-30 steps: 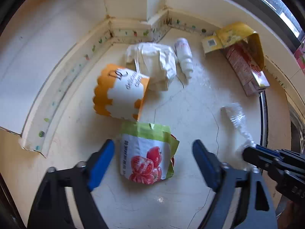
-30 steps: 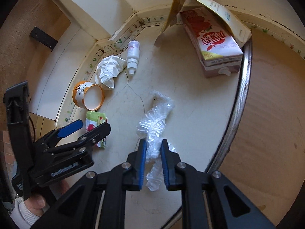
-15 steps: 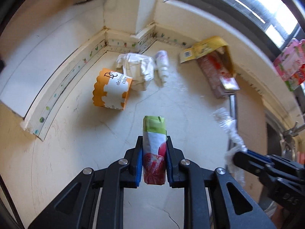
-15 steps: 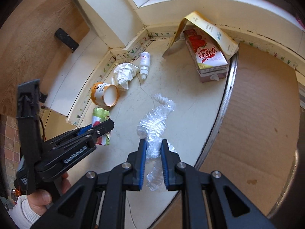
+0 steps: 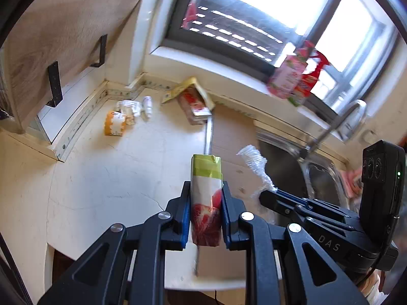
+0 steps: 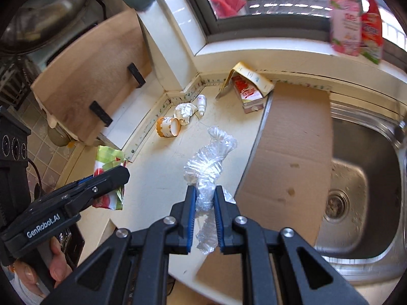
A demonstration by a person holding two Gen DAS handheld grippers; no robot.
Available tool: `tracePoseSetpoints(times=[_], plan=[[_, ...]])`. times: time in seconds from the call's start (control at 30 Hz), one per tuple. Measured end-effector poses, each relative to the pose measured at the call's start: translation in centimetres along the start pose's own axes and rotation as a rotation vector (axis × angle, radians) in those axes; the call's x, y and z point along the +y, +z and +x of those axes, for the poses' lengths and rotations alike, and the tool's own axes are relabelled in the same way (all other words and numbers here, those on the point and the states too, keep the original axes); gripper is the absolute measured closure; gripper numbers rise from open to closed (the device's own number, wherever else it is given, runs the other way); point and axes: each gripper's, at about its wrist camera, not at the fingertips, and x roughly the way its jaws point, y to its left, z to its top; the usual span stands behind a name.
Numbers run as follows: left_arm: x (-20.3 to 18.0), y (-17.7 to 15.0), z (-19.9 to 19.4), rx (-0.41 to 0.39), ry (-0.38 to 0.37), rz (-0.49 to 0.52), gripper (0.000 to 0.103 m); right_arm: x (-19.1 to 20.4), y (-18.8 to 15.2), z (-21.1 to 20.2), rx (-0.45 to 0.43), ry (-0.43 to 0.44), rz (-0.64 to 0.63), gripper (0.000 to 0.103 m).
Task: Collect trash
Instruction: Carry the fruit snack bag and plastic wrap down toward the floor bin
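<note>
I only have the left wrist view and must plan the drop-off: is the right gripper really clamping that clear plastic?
Observer: Yes. The right gripper has its jaws shut on the crumpled clear plastic wrap.
Operator: Is the orange paper cup upright?
Observer: No. The orange paper cup lies on its side, open mouth toward the right camera.
Operator: What is the brown patch beside the sink?
Observer: A flat cardboard sheet on the counter, reaching the sink at its left edge.
</note>
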Motion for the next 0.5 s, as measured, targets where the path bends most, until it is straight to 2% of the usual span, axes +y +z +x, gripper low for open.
tracePoseSetpoints(times=[0.17,0.3,0.5], plan=[[-2.6,-5.3,-5.3,-0.010,-0.113,0.020,0.085,2.2,-5.6,-6.2,-0.071,-0.049,0.003,0.089],[-3.6,-9.7,-9.0,-0.010,-0.169,0.026,0.085,3.7,-10.5,-9.9,-0.081,-0.083,0.006,0.089],[-3.6,-16.1,-12.6,0.026,-0.180,0.050,0.085,5.4,-17.2,-12.6,-0.034,-0.061,0.008,0.089]])
